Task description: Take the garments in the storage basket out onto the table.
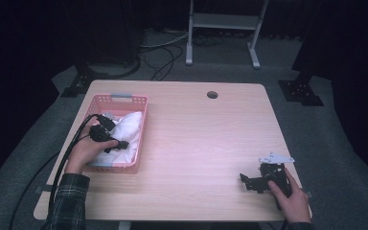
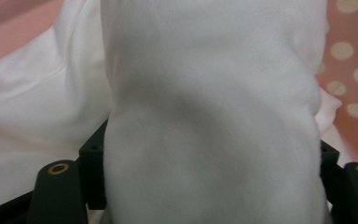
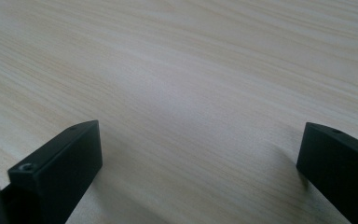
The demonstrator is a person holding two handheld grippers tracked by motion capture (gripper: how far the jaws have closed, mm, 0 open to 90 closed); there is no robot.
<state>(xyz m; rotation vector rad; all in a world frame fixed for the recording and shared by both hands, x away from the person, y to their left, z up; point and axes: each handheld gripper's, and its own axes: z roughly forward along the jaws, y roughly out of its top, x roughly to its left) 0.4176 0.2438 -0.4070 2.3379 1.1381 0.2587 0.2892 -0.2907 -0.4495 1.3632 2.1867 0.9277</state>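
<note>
A white cloth [image 1: 127, 129] lies bundled in a pink perforated basket [image 1: 143, 103] at the table's left. My left gripper [image 1: 120, 143] is pushed down into the cloth inside the basket. In the left gripper view a thick fold of the white cloth [image 2: 214, 93] fills the gap in my left gripper [image 2: 212, 140]. Its jaws stand wide apart, open, and the fabric hides their tips. My right gripper [image 1: 248, 181] rests low over the table's front right, open. In the right gripper view, bare wood lies between the jaws of my right gripper [image 3: 200, 140].
The light wooden table [image 1: 206, 139] has a round cable hole [image 1: 212, 94] near its far edge. The basket's dotted pink wall [image 2: 354, 60] stands close beside the cloth. Black cables trail off the table's left edge. A metal stand [image 1: 223, 28] stands on the floor beyond.
</note>
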